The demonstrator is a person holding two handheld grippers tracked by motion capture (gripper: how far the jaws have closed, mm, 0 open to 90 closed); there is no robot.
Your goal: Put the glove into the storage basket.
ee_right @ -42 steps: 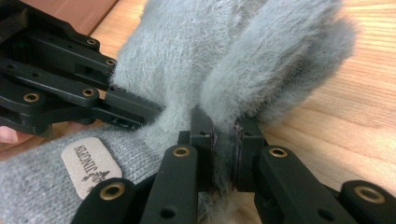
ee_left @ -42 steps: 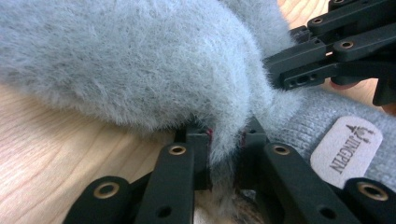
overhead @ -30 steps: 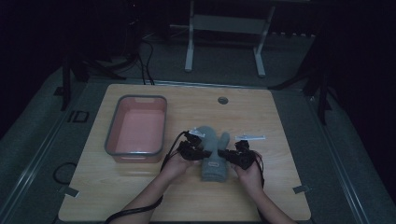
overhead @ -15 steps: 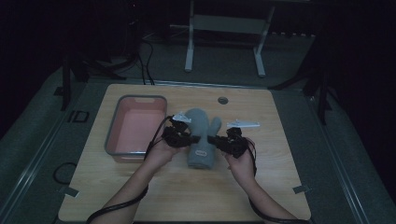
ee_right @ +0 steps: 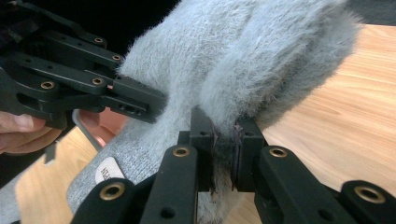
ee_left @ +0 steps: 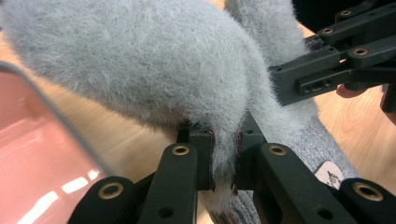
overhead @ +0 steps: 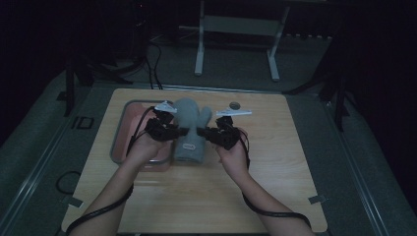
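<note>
**Over the table: mitten held between two grippers**

Nearest the person, the left gripper (overhead: 183, 131) and right gripper (overhead: 201, 132) each pinch a side of the grey mitten (overhead: 191, 129), lifted above the wooden table (overhead: 275, 167). Carrying seems under way; next it likely needs moving sideways and a joint release. Just left sits the pink tray (overhead: 123, 132), its rim close to the mitten.

A fuzzy grey mitten (overhead: 191, 129) with a knit cuff and small label, held up off the table by its two side edges, thumb to the right, fingertip end pointing away, just beside a pink tray
</note>
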